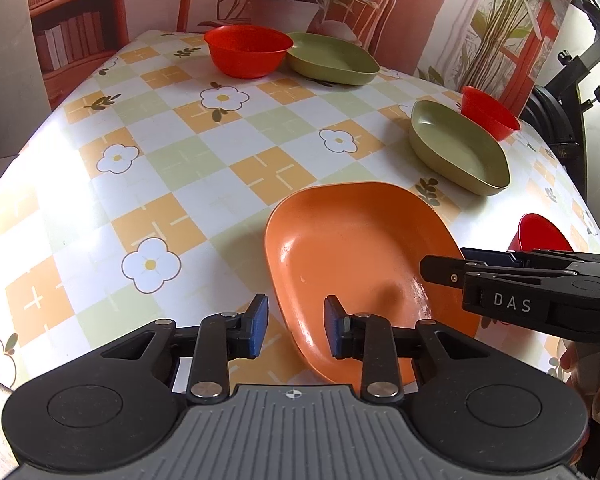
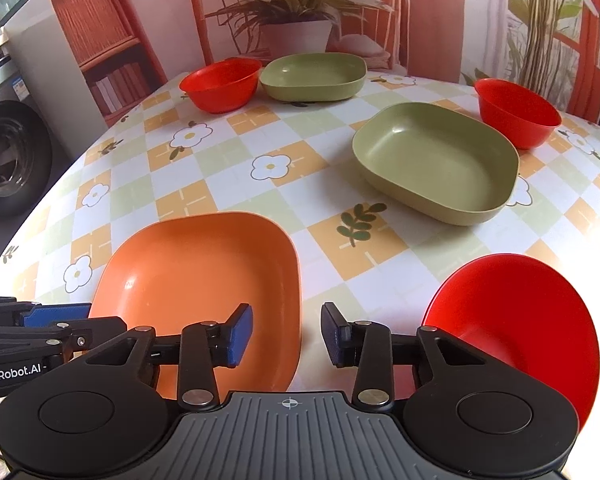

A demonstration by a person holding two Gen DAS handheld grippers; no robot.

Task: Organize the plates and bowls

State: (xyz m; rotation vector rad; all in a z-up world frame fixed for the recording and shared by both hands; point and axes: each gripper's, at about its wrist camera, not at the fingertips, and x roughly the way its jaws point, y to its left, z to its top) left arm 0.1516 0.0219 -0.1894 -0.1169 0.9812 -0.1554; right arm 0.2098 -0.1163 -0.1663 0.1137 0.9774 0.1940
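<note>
Nothing is stacked yet, as far as I can see: every dish sits alone on the table [image 2: 228,200], so I judge the sorting barely begun, with all the gathering left to do.

My left gripper [image 1: 296,326] is spread wide with nothing between its pads, poised over the near left rim of the orange plate [image 1: 356,264] without pinching it. My right gripper [image 2: 286,336] is just as wide and just as empty, its fingers straddling that plate's right rim, one over the plate and one over bare cloth.

I count three plates and three bowls. The orange plate lies at the near edge of the table, close in front of me. One green plate [image 2: 436,160] rests toward the right edge, with a red bowl [image 2: 518,114] just behind it near the far right corner. A second green plate [image 2: 314,76] sits at the far edge, and a second red bowl [image 2: 220,84] stands just to its left, close or touching, I cannot tell which. The third red bowl [image 2: 516,320] sits at the near right corner, beside my right gripper.
</note>
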